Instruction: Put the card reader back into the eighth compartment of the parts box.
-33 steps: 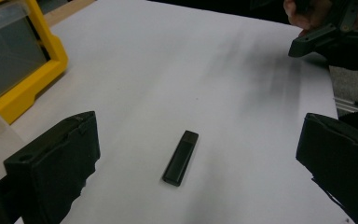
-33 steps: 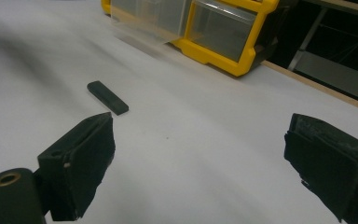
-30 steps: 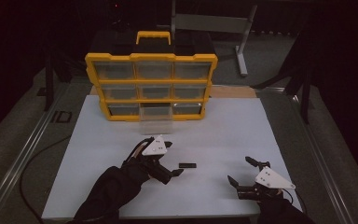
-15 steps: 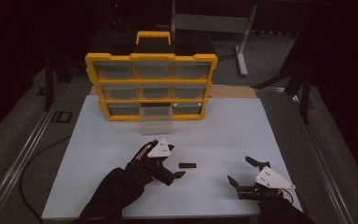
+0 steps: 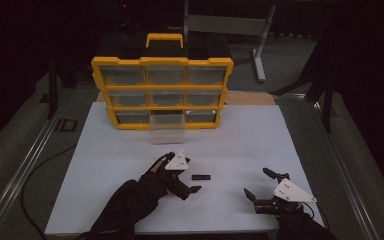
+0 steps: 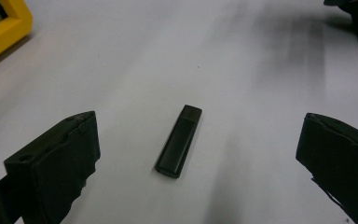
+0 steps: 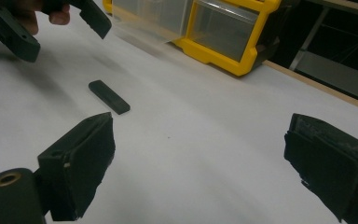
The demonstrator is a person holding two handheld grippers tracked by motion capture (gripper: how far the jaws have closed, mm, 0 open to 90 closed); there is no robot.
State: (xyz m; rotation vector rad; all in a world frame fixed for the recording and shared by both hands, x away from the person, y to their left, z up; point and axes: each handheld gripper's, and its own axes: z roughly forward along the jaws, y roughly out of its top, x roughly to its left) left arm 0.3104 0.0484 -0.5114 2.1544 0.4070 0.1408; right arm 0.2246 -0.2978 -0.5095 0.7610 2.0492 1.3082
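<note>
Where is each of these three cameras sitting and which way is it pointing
High view: above the person's side, facing forward and down at the white table and yellow drawer cabinet; both forearms show, with left claw and right claw.
Left gripper view: rides the left claw, looking down between its open jaws at the black stick.
Right gripper view: rides the right claw, facing across the table toward the cabinet; the left hand shows.
Shared: all three show the black stick.

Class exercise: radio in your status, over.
Left gripper open, beside black stick. Right gripper open, idle. Stick flat on table, untouched. Nothing in the way.
</note>
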